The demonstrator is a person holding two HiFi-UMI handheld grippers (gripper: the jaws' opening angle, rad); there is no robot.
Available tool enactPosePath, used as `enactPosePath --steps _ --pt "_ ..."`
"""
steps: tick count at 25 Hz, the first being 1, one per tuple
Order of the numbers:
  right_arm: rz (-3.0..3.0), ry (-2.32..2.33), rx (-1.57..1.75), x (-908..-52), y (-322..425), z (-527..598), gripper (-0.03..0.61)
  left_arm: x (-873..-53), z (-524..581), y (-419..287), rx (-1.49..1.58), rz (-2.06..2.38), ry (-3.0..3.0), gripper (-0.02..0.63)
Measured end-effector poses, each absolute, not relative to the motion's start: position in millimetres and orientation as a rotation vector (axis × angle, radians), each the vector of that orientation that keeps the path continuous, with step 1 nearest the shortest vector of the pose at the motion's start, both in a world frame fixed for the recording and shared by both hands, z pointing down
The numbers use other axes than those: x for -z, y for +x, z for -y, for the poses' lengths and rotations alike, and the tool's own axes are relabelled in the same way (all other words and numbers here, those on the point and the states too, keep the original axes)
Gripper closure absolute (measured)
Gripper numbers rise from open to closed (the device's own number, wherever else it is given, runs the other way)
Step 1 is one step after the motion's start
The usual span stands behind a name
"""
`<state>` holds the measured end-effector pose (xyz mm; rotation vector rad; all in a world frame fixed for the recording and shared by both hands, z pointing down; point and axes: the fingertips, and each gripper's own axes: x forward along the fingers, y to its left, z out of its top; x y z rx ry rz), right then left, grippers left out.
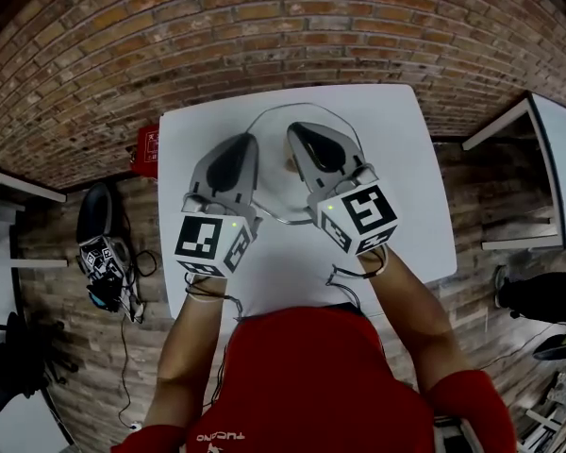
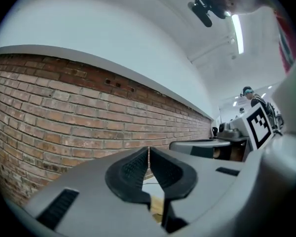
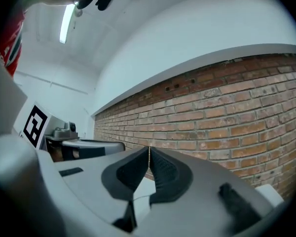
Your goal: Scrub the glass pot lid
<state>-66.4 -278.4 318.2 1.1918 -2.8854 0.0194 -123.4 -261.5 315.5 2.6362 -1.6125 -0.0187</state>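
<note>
We held both grippers level above the white table (image 1: 410,206), pointed at the far brick wall (image 2: 64,122). The left gripper (image 1: 244,140) had its jaws pressed together on nothing, and so did the right gripper (image 1: 296,128). The glass pot lid (image 1: 274,192) lay flat on the table beneath them, its rim showing around and between the two. We saw no sponge or brush in any view, so we judged the scrubbing could stall for want of a tool. Neither gripper view showed the lid, so a blind descent with hard closed tips might knock the loose glass, skid it across the smooth top toward an edge, or chip it.
</note>
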Motion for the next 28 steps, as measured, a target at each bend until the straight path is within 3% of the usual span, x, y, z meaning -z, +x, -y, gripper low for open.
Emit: enactPosePath --steps 28 --pt "2.86 1.16 0.05 -316.8 -63.3 263.6 0.549 -310.4 258.1 -109.4 0.064 1.58 2.647 0.595"
